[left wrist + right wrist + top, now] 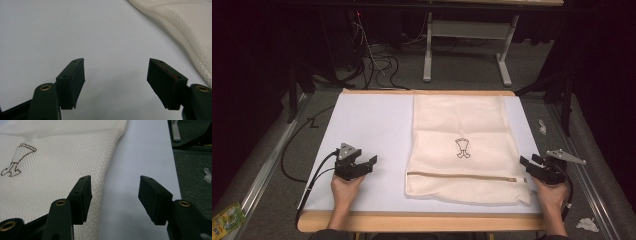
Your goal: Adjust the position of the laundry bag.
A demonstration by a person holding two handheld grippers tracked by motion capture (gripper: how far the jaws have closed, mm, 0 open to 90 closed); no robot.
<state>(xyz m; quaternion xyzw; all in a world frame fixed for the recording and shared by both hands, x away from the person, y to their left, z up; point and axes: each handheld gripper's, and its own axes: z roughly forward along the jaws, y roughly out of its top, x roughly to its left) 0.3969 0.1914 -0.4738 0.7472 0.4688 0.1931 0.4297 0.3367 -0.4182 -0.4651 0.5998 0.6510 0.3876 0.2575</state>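
Left hand-held gripper [371, 163] released over bare bench [362, 125], mesh laundry bag [467, 150] flat centre-right with zipper [464, 176] shut, right hand-held gripper [527, 163] released at its edge; likely pre-grasp, next needs gripping the bag.

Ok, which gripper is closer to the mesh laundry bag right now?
The right gripper: its open jaws sit at the mesh laundry bag edge by the zipper end. The left gripper has bare table between.

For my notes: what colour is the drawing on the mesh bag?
Dark brown outline on the cream mesh bag; drawing clearest in right gripper view.
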